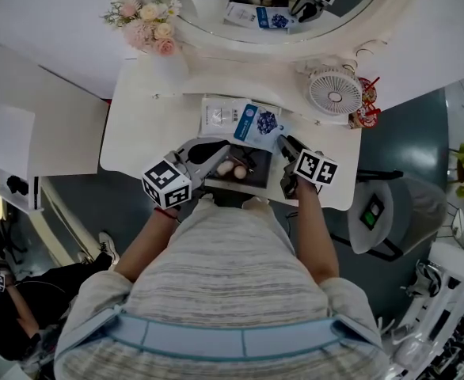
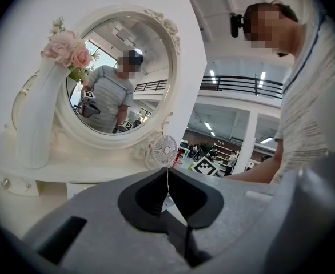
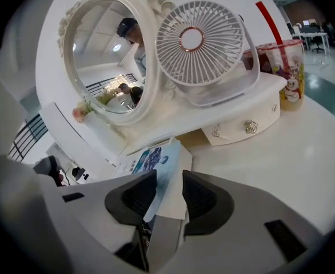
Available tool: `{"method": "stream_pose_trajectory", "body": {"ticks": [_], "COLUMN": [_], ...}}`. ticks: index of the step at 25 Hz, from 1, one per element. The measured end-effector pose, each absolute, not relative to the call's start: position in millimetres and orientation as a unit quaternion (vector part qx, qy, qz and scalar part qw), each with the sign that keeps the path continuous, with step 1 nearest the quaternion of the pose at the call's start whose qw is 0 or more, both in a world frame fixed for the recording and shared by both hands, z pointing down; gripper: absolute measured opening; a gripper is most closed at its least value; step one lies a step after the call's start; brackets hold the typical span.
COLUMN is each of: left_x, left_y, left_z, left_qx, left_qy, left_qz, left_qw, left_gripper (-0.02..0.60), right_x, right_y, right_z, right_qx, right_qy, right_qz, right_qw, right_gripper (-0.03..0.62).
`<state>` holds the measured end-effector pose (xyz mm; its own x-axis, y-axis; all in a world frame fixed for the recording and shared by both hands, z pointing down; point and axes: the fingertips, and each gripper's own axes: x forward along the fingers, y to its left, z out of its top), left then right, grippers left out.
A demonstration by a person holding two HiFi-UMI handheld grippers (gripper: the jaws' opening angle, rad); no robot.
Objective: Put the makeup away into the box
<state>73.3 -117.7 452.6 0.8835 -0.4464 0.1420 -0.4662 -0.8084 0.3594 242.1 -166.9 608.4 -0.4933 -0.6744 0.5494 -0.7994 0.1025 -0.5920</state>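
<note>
A dark open box (image 1: 257, 184) sits at the table's front edge, with two beige egg-shaped sponges (image 1: 232, 169) inside. My right gripper (image 1: 286, 144) is shut on a flat blue-and-white makeup packet (image 1: 257, 123), which hangs tilted just behind the box. In the right gripper view the packet (image 3: 159, 173) stands edge-on between the two dark pads of the right gripper (image 3: 166, 196). A second, white packet (image 1: 216, 115) lies flat on the table behind the box. My left gripper (image 1: 213, 153) hovers at the box's left side; its pads meet with nothing between them, as the left gripper (image 2: 167, 188) shows.
A small white fan (image 1: 335, 92) and a red-lidded cup (image 1: 367, 105) stand at the back right. A white vase with pink flowers (image 1: 157, 34) is at the back left, before the oval mirror (image 1: 216, 22). A grey stool (image 1: 382, 212) stands right of the table.
</note>
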Motion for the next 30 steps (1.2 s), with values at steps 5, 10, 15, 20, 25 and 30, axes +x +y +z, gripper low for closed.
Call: {"method": "stream_pose_trajectory", "body": {"ticks": [5,10,15,20,25,30], "left_x": [74.1,74.9,75.3,74.1,74.3,73.5], "left_y": [-115.4,-115.1,-114.4,-115.1,-115.7,-116.6], "left_z": [453.9,454.6,455.0,454.9,454.3,453.3], "left_qx": [0.950,0.950,0.950,0.949,0.949,0.950], "left_qy": [-0.240,-0.240,-0.241,-0.243,-0.243,-0.242], "left_qz": [0.029,0.031,0.031,0.028,0.024,0.021], "left_qw": [0.196,0.197,0.196,0.197,0.198,0.196], "left_gripper": [0.014,0.015,0.015,0.015,0.014,0.014], "right_x": [236.5,229.9,227.5,229.1,231.5,228.9], "right_y": [-173.3,-178.2,-178.3,-177.5,-176.6,-175.8], "right_z": [607.3,610.2,610.7,603.8,596.4,581.7], "right_qx": [0.484,0.476,0.471,0.482,0.489,0.478], "right_qy": [-0.737,-0.741,-0.744,-0.745,-0.743,-0.743], "right_qz": [0.469,0.471,0.470,0.456,0.454,0.468], "right_qw": [0.045,0.053,0.059,0.065,0.058,0.021], "right_gripper": [0.124,0.124,0.106,0.058,0.020,0.011]}}
